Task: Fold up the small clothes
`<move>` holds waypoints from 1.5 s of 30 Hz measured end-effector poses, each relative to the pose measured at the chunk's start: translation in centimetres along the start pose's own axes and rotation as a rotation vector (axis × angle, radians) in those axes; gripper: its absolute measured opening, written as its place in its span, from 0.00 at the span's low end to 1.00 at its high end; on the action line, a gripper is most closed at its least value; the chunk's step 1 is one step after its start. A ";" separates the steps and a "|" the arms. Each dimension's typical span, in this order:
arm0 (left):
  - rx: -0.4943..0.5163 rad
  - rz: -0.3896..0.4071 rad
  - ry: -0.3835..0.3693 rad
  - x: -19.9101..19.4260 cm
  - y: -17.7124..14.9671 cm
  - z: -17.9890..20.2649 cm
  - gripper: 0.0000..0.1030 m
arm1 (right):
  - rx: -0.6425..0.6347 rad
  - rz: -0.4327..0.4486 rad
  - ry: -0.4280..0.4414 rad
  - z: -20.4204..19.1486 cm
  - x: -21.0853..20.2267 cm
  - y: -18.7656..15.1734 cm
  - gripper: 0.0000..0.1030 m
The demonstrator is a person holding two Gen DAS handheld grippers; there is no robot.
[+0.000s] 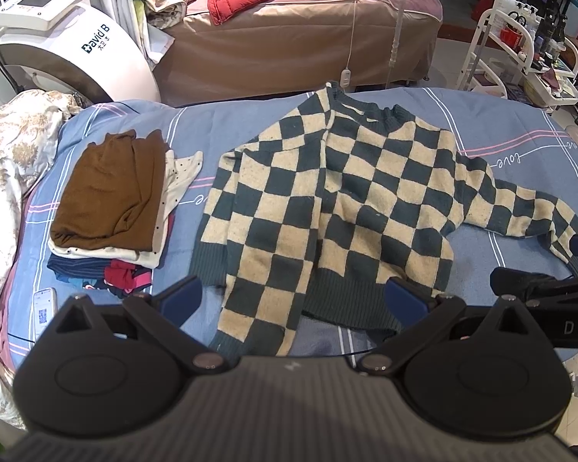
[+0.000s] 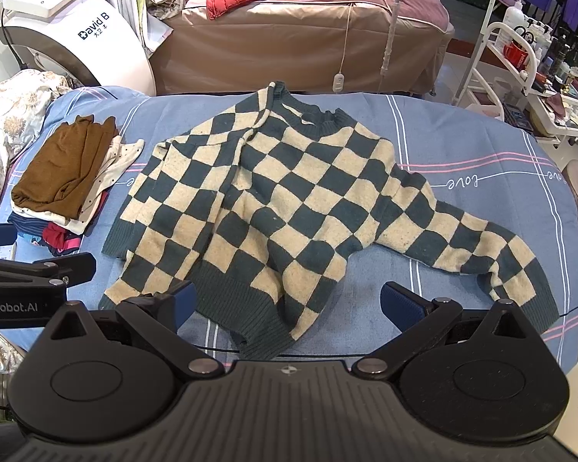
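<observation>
A checkered cream and dark teal sweater (image 1: 327, 208) lies flat on the blue bedsheet (image 1: 501, 123). Its left sleeve is folded over the body; its right sleeve (image 1: 520, 208) stretches out to the right. It also shows in the right wrist view (image 2: 281, 208), with the spread sleeve (image 2: 481, 246). My left gripper (image 1: 294, 300) is open and empty above the sweater's hem. My right gripper (image 2: 289, 304) is open and empty above the hem, right of the left gripper. Each gripper shows at the edge of the other's view.
A stack of folded clothes topped by a brown garment (image 1: 111, 196) lies left of the sweater; it also shows in the right wrist view (image 2: 65, 169). A phone (image 1: 44, 310) lies near the front left. A white machine (image 1: 57, 38), another bed (image 1: 289, 38) and a white trolley (image 1: 531, 50) stand behind.
</observation>
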State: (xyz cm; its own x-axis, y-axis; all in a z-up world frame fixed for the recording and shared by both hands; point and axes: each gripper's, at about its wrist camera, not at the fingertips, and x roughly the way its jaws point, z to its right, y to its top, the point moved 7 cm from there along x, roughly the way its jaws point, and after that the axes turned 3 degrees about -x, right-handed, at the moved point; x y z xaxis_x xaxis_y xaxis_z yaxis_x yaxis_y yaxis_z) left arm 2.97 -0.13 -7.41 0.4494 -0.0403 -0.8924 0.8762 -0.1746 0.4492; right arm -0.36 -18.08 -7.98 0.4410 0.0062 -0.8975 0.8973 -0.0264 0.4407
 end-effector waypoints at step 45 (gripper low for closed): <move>0.002 -0.049 0.062 12.3 -5.7 -7.8 1.00 | 0.128 -0.066 0.037 1.5 8.7 -4.5 1.00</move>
State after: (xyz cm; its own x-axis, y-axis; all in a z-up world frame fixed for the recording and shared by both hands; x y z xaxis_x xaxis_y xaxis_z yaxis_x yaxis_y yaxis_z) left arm 4.92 8.04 -20.61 0.4159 0.0296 -0.9089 0.8971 -0.1769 0.4048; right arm -0.60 -19.45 -17.75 0.3838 0.0484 -0.9221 0.9153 -0.1521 0.3730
